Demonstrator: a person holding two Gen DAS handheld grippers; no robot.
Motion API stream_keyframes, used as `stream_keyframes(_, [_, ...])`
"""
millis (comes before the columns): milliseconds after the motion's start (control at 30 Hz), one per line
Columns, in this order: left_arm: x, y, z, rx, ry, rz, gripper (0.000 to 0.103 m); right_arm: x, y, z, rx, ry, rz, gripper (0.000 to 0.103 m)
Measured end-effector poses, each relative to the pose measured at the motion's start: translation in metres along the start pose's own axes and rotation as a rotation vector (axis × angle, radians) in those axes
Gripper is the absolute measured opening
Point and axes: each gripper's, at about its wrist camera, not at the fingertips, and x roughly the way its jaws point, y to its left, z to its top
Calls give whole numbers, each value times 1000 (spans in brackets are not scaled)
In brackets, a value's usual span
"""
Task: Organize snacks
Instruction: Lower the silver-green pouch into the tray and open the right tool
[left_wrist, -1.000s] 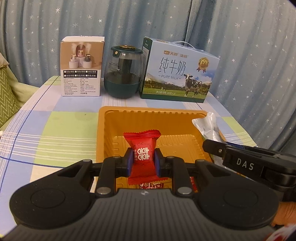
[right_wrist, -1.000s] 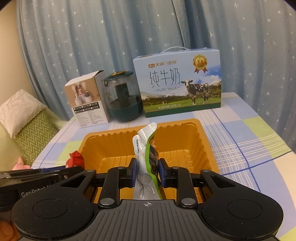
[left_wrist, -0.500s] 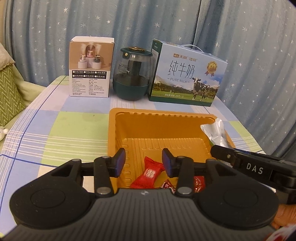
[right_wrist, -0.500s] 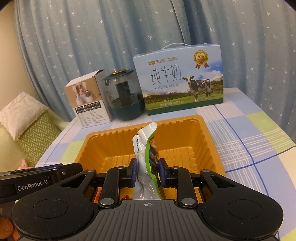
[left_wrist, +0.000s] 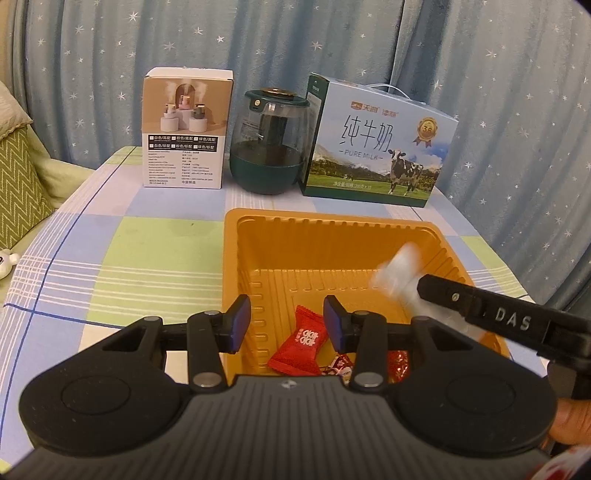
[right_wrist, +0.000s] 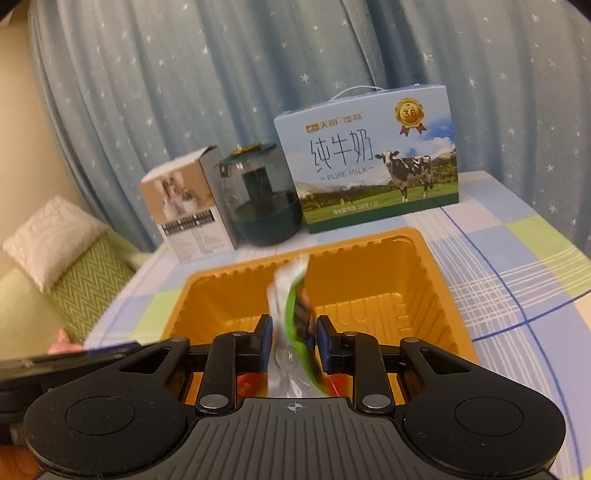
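Observation:
An orange plastic tray (left_wrist: 436, 236) sits on the checked tablecloth. My left gripper (left_wrist: 287, 325) is open and empty above the tray's near end. A red wrapped candy (left_wrist: 301, 345) lies on the tray floor below it, with more red candies (left_wrist: 397, 363) beside it. My right gripper (right_wrist: 291, 341) holds a silver and green snack packet (right_wrist: 291, 314), blurred, over the tray (right_wrist: 369, 243); its jaws stand slightly apart around the packet. The packet (left_wrist: 397, 271) and right gripper also show at the right of the left wrist view.
Behind the tray stand a white product box (left_wrist: 186, 127), a dark green glass jar (left_wrist: 269, 144) and a blue milk carton case (left_wrist: 376, 144). A starry blue curtain hangs behind. A green cushion (left_wrist: 18, 184) lies off the table's left side.
My left gripper opened and dropped the red candy into the tray. My right gripper moved over the tray; its jaws have widened and the packet is blurred with motion.

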Motion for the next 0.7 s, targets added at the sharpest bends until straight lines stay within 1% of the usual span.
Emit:
stream_keyframes(67, [0, 1, 0, 2, 2, 3, 39, -1, -2, 1, 16, -1, 8, 30])
stream_keyframes(300, [-1, 1, -2, 12, 4, 3, 39, -2, -4, -1, 6, 0, -31, 32])
stream_keyframes(533, [-5, -2, -3, 18, -2, 2, 39, -9, -5, 0, 3, -31, -40, 32])
stream_keyframes(700, [-15, -8, -7, 34, -9, -6, 40, -19, -8, 1, 31, -54, -32, 32])
